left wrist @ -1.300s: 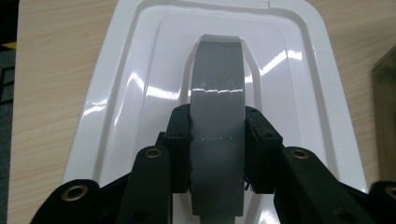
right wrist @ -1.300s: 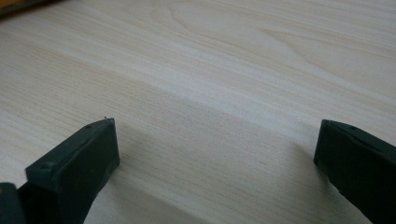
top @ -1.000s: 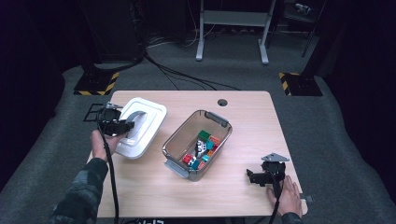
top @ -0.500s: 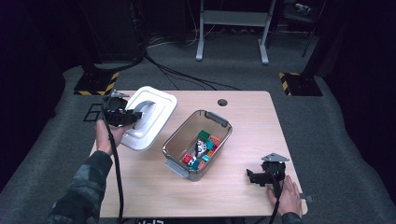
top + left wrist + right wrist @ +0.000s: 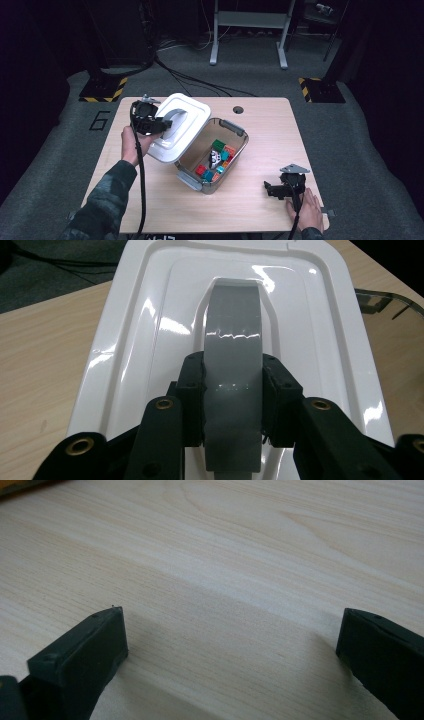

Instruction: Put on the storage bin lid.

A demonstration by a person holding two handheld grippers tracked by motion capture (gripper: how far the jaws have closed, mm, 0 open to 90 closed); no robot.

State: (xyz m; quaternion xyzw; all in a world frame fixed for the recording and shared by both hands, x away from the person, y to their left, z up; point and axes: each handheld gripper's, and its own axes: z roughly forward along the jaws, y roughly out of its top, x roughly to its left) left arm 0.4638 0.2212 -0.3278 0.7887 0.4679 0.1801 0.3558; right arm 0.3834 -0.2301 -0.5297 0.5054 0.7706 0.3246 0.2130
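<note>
A white box lid (image 5: 179,127) with a grey handle (image 5: 234,365) hangs tilted above the table, its right edge over the left rim of a clear plastic box (image 5: 212,155). My left gripper (image 5: 161,125) is shut on that handle, and in the left gripper view both pads press its sides (image 5: 233,405). Several coloured blocks (image 5: 215,160) lie inside the box. At the table's near right, my right gripper (image 5: 268,189) rests on the wood with its jaws wide apart and nothing between them (image 5: 230,645).
The wooden table (image 5: 260,130) has a small round hole (image 5: 238,109) near its far edge. Bare tabletop lies to the right of the box and in front of it. Grey carpet, cables and stand legs surround the table.
My left gripper has lifted the lid off the table and carried it right, toward the box, so it now overlaps the box's left rim. The right gripper has stayed put.
</note>
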